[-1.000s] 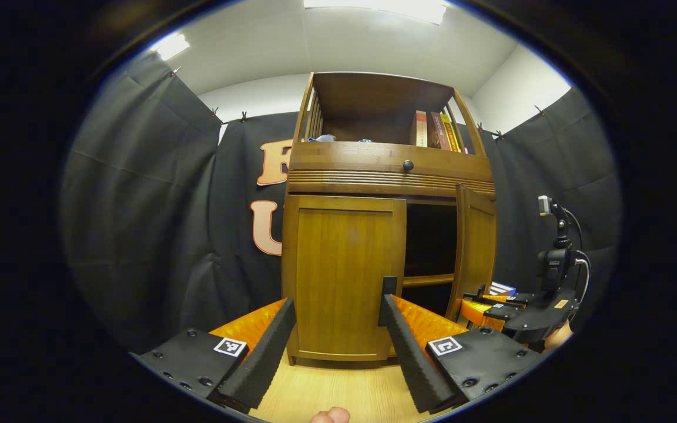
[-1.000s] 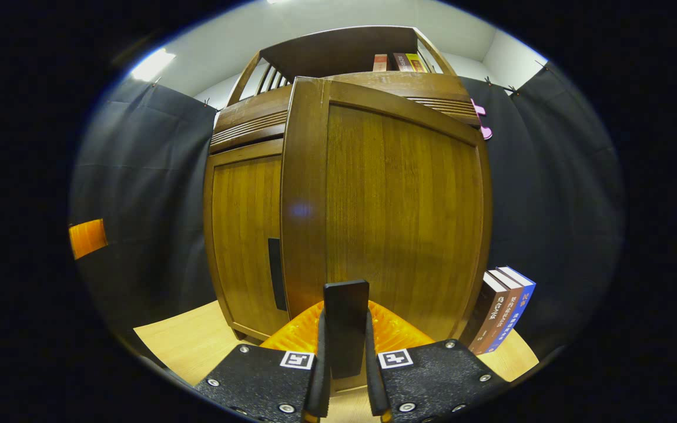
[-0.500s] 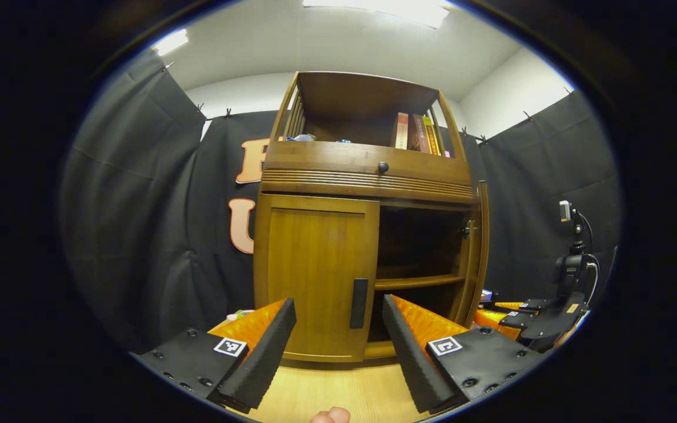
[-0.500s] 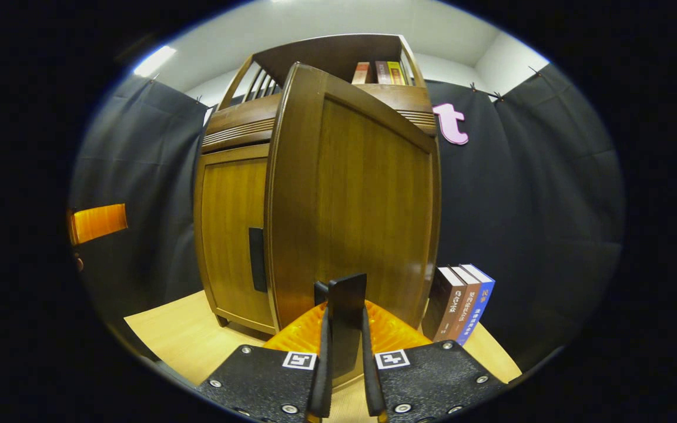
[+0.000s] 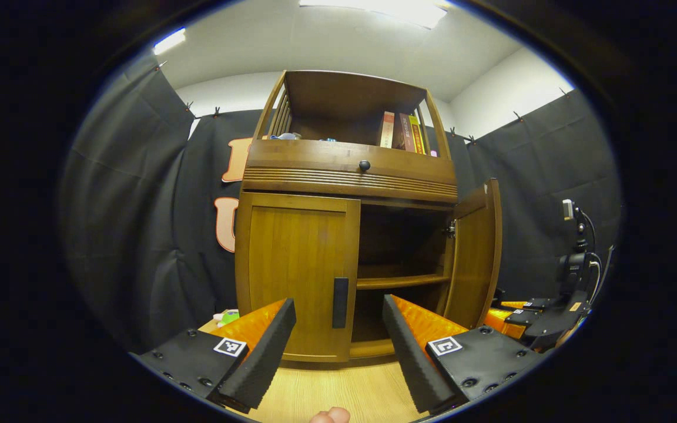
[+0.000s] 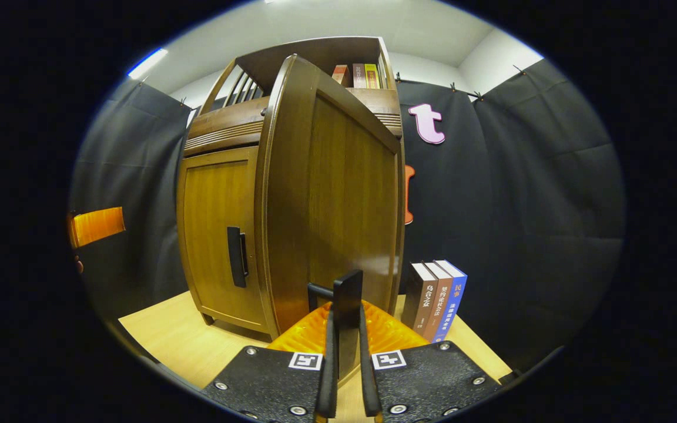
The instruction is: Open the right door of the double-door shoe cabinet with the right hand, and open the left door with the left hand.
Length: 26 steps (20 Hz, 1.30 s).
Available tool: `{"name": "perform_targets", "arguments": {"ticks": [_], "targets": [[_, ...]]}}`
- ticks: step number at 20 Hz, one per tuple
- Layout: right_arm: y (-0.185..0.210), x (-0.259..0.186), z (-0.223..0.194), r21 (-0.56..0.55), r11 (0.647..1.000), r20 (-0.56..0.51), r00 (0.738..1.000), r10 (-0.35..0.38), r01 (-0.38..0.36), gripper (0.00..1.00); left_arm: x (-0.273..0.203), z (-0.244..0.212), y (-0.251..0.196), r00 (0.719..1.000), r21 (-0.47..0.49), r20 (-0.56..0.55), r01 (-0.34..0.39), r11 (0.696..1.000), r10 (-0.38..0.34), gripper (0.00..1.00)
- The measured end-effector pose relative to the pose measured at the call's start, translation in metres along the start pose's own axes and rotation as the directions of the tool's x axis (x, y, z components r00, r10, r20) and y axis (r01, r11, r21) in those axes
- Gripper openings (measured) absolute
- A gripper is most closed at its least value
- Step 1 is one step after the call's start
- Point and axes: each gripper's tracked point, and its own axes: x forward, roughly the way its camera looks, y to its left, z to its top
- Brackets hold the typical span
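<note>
Black cloth walls close the booth around a pale wooden floor (image 5: 338, 393), under a white ceiling with strip lights. On that floor I see the wooden shoe cabinet (image 5: 350, 170), with books on its top shelf (image 5: 400, 130). Its right door (image 6: 338, 194) stands swung wide, showing dark shelves inside. My right gripper (image 6: 347, 352) has its jaws clamped on that door's black handle (image 6: 347, 305). Three books (image 6: 439, 299) stand just beside the door's far edge. My left gripper (image 5: 338, 352) has its jaws wide apart, holding nothing. The left door (image 5: 294, 270) is closed, its black handle (image 5: 340, 302) lying between and beyond the fingers, with bare floor before it.
</note>
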Motion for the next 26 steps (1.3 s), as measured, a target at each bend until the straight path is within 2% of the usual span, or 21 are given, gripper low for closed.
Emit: {"name": "perform_targets", "arguments": {"ticks": [3,4,5,7,8,9,10,11,18,26], "targets": [[-0.017,-0.004,-0.002,0.001,0.999,-0.002,0.999,-0.037,0.037,0.14,0.003,-0.002,-0.004,1.000,-0.008,-0.003,0.007,1.000,-0.007,0.97],[-0.024,-0.006,-0.002,-0.002,0.999,-0.002,0.999,-0.052,0.052,0.02,0.004,-0.002,-0.005,1.000,-0.007,-0.005,0.012,1.000,-0.012,0.97],[-0.030,-0.007,-0.003,-0.012,0.998,-0.002,0.998,-0.068,0.068,0.13,0.005,-0.003,-0.006,1.000,-0.004,-0.005,0.013,1.000,-0.013,0.97],[-0.047,-0.012,-0.006,-0.043,0.993,-0.001,0.994,-0.108,0.108,0.12,0.008,-0.003,-0.009,1.000,-0.002,-0.003,0.018,1.000,-0.018,0.94],[-0.057,-0.015,-0.008,-0.062,0.990,-0.003,0.992,-0.129,0.128,0.11,0.008,-0.005,-0.011,1.000,-0.006,-0.004,0.023,1.000,-0.023,0.97],[-0.061,-0.016,-0.008,-0.054,0.990,-0.002,0.992,-0.127,0.127,0.21,0.009,-0.005,-0.013,1.000,-0.010,-0.006,0.029,1.000,-0.029,0.96],[-0.064,-0.018,-0.008,-0.029,0.992,-0.004,0.992,-0.123,0.123,0.17,0.010,-0.007,-0.015,0.999,-0.011,-0.007,0.032,0.999,-0.033,0.96],[-0.068,-0.018,-0.008,-0.011,0.993,-0.004,0.993,-0.120,0.120,0.07,0.011,-0.007,-0.016,0.999,-0.010,-0.009,0.034,0.999,-0.034,0.96],[-0.088,-0.018,-0.010,0.014,0.997,0.000,0.997,-0.079,0.079,0.05,0.012,-0.013,-0.018,0.999,-0.010,-0.016,0.029,1.000,-0.029,0.94],[-0.113,-0.017,-0.010,0.010,0.999,0.011,0.999,0.030,-0.030,0.05,0.015,-0.023,-0.010,1.000,-0.048,-0.025,-0.014,0.999,0.013,0.96]]}}
